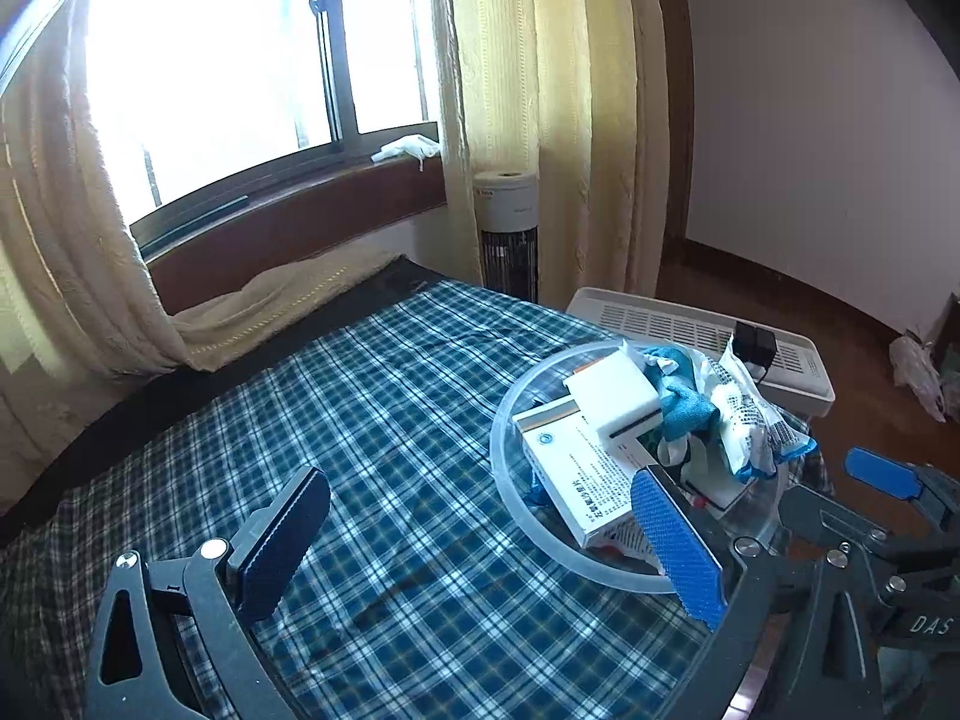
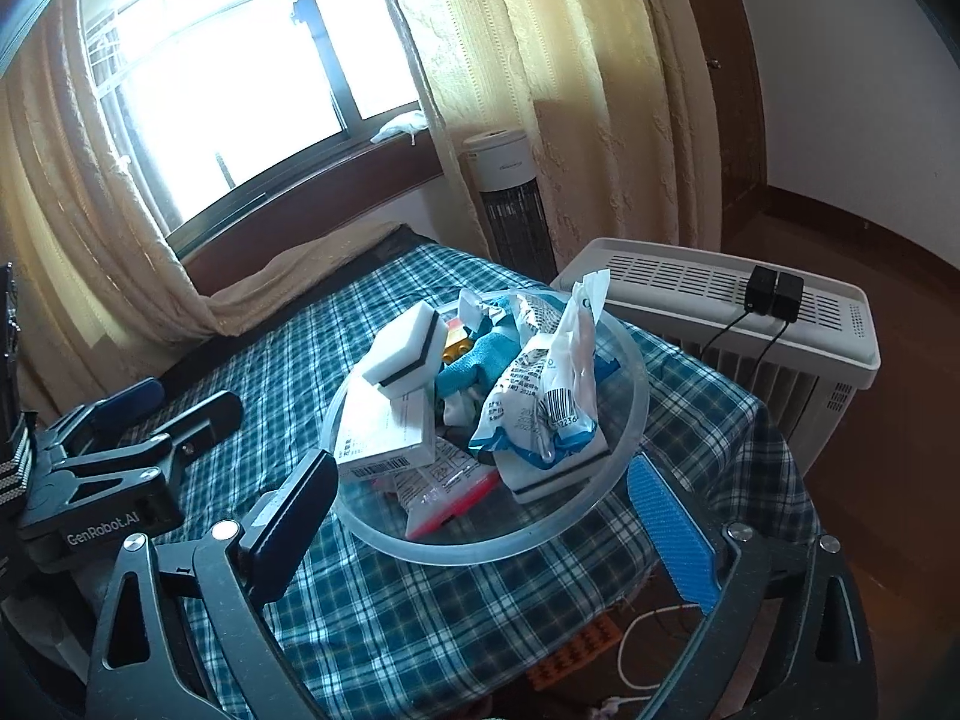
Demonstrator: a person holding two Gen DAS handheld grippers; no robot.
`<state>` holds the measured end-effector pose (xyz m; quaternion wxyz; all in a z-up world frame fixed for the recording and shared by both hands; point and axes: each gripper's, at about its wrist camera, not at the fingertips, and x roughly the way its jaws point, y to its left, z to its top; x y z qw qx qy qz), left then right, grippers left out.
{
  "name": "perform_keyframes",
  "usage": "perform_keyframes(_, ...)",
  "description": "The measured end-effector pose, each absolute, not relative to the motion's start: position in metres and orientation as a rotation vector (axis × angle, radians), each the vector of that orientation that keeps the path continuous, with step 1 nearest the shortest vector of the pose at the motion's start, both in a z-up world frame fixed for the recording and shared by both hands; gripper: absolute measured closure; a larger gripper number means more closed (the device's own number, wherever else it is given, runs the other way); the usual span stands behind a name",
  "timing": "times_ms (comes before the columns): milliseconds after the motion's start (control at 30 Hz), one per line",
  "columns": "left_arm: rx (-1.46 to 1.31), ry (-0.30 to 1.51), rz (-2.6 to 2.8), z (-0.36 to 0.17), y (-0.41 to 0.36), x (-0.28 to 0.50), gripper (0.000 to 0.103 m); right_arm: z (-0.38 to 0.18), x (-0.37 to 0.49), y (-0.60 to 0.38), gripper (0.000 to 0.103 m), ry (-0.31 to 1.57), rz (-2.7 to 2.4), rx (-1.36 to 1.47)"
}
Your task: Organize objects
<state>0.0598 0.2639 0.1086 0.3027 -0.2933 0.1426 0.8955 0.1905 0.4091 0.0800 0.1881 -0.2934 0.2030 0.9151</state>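
A clear round plastic bowl stands on the blue plaid tablecloth and holds a white sponge block, a white medicine box, a blue cloth, white printed packets and a red-edged packet. The bowl also shows in the left wrist view, at the right. My right gripper is open and empty, its jaws on either side of the bowl's near rim. My left gripper is open and empty over the cloth, left of the bowl.
A white heater with two black adapters stands right behind the table. A tower fan, cream curtains and a window lie beyond. Cables and an orange item lie on the floor under the table edge.
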Motion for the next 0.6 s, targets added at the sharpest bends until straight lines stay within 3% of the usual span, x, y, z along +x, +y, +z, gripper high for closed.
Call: perform_keyframes(600, -0.786, 0.296, 2.371, 0.117, 0.225, 0.058, 0.001, 0.084, 0.18, 0.365, 0.0, 0.402, 2.512, -0.913)
